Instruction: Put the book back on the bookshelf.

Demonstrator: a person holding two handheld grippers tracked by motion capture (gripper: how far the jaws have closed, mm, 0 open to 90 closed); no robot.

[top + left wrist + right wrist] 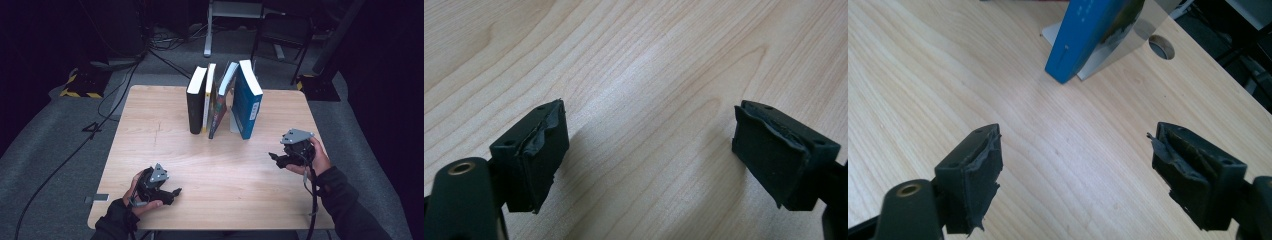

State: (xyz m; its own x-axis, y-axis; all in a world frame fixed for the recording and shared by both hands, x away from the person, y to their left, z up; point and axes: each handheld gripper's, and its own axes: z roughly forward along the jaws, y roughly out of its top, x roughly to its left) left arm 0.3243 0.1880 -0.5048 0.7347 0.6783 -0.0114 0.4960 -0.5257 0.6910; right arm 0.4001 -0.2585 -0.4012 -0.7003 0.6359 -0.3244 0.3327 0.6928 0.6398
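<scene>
Nothing is held between the jaws of the right gripper (278,159): in the right gripper view they are spread wide, with worn pads (982,170) and bare wood between them. The jaws of the left gripper (172,193) are likewise parted and empty, low over the table (150,130) at its near left.

Ahead of the right gripper, and still well apart from it, the blue book (247,99) is stood on end at the right of a short row, leaning against a pale bookend (1108,52). To its left a thin book (220,100) is tilted, then a white-spined book (208,97) and a black book (195,100) are stood upright.

The blue book is judged thick, stiff and fairly heavy, with a smooth cover that may slip on frayed pads. It would best be taken across its thickness near the spine, low enough that it is not tipped. Whether the thin book touches it cannot be told with certainty from the high view.
</scene>
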